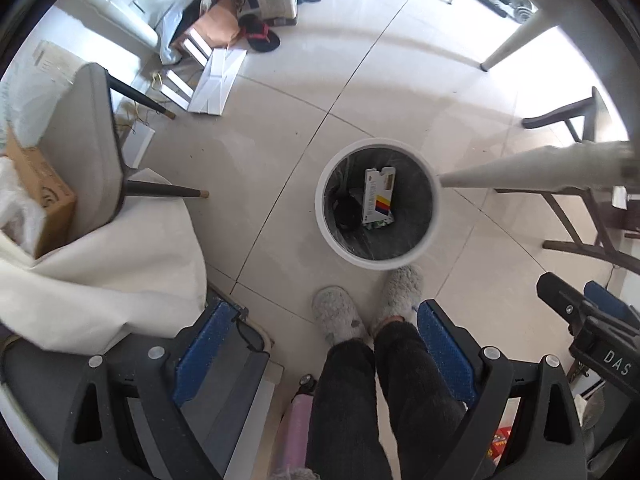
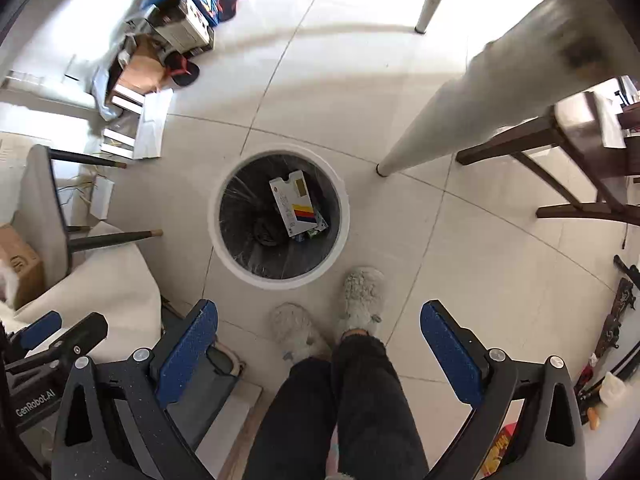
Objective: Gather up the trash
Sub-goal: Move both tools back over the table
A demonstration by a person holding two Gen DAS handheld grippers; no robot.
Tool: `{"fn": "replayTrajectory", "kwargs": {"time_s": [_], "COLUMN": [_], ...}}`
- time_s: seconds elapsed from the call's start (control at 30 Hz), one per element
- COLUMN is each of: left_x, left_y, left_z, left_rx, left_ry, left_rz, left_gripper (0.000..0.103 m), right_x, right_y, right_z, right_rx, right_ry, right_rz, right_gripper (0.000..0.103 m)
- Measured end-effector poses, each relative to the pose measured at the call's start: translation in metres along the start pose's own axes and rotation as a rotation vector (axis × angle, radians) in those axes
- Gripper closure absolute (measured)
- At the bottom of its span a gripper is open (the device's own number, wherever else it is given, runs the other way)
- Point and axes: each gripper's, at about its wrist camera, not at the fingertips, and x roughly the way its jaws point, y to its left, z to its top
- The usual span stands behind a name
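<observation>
White carton [image 2: 298,208] lies in the bin [image 2: 224,256], well beyond both grippers' spread, empty fingers [image 1: 444,344] [image 2: 448,344].

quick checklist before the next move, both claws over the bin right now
1. Left claw empty and open: ok.
2. Right claw empty and open: ok.
3. Round white bin with black liner upright, mouth unobstructed: ok.
4. White carton with coloured stripes fully inside the bin: ok.
5. Grey fluffy slippers close against the bin's rim, trip risk: not ok.
6. Next trash item chosen: cannot tell; flat white cardboard lies on the floor beyond the bin.
</observation>
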Motion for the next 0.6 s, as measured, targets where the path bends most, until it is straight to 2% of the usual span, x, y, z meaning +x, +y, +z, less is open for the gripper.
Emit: {"fn": "replayTrajectory", "kwargs": {"time_s": [0.27,0.4,0.57,0.6], "left_x": [-0.095,-0.144,-0.203,-0.215], "left_y": [-0.004,-0.004,-0.016,-0.02], "left_z": [-0.026,-0.029,-0.005,0.005], "left_rx": [0.019,0.024,0.039,0.045], "left_ry": [-0.054,-0.107,-0.222,-0.251], "left_rz": [-0.022,-0.033,-0.021,-0.012], "left_gripper": [0.007,0.007,0.007,0.004], "right_x": [-0.121,-0.175,-0.243,-0.255], "right_y": [-0.002,0.001,-0.002,-0.003], "right_z": [-0.026,-0.036,-0.025,-0.019], "right_rx": [-0.026,-0.009,0.016,0.018], "right_ry": [-0.04,-0.053,-0.102,-0.113], "right_rz": [0.023,0.065,0.135,0.145], "right_gripper": [0.001,0.001,0.001,0.001]}}
